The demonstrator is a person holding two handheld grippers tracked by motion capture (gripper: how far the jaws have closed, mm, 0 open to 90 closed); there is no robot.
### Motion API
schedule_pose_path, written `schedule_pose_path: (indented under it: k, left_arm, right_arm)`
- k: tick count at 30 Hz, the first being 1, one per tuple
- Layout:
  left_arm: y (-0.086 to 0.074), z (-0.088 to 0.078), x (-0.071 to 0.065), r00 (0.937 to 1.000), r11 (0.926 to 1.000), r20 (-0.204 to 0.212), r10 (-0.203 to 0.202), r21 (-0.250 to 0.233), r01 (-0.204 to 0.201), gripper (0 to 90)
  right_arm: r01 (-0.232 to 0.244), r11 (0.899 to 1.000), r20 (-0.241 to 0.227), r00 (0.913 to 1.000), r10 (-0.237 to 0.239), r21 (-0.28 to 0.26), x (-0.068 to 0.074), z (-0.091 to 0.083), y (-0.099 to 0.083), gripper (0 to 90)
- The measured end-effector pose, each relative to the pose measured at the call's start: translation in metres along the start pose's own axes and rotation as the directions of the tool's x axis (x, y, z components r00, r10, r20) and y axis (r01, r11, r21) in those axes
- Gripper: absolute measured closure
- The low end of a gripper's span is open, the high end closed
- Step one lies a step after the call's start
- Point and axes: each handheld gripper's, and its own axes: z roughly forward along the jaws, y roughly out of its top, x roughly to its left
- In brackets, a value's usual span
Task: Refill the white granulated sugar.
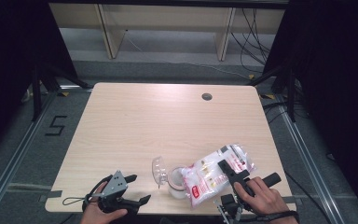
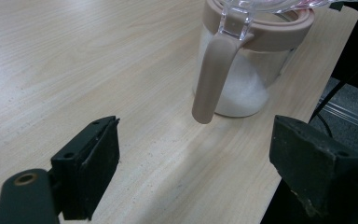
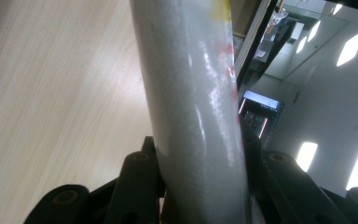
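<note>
Pale wood table [image 1: 135, 126] near its front edge carries a clear jar [image 1: 176, 183], lid [image 1: 158, 170] flipped open, white grains inside. Over its mouth tilts a white bag [image 1: 214, 173], clamped between the jaws of the right gripper [image 1: 230, 173]. Just left, the left gripper [image 1: 137, 189] rests with jaws wide apart, holding nothing, facing the jar's beige handle [image 2: 212, 74].
</note>
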Motion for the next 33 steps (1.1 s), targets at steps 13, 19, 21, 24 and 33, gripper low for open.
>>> schedule_pose_path:
  k: [13, 19, 21, 24, 33]
  left_arm:
    - [0.0000, 0.0001, 0.0001, 1.0000, 1.0000, 0.002, -0.001, -0.003, 0.001, 15.8]
    - [0.0001, 0.0002, 0.0004, 1.0000, 1.0000, 0.003, 0.005, -0.002, -0.005, 15.8]
    - [-0.0001, 0.0002, 0.0002, 1.0000, 1.0000, 0.002, 0.000, -0.001, 0.000, 15.8]
    - [0.0001, 0.0002, 0.0005, 1.0000, 1.0000, 0.003, 0.007, -0.002, -0.007, 15.9]
    - [0.0001, 0.0001, 0.0006, 1.0000, 1.0000, 0.003, 0.008, -0.002, -0.008, 15.9]
  right_arm:
    - [0.012, 1.000, 0.015, 0.9998, -0.012, 0.007, -0.0011, -0.0015, 0.0009, 69.8]
    - [0.018, 1.000, 0.024, 0.9996, -0.018, 0.003, -0.0014, -0.0014, 0.0012, 69.8]
    - [0.013, 1.000, 0.023, 0.9996, -0.013, 0.012, -0.0015, -0.0028, 0.0023, 69.7]
    - [0.026, 1.000, 0.035, 0.9990, -0.026, 0.006, -0.0029, -0.0030, 0.0028, 69.7]
    - [0.018, 1.000, 0.032, 0.9993, -0.018, 0.011, -0.0020, -0.0035, 0.0031, 69.7]
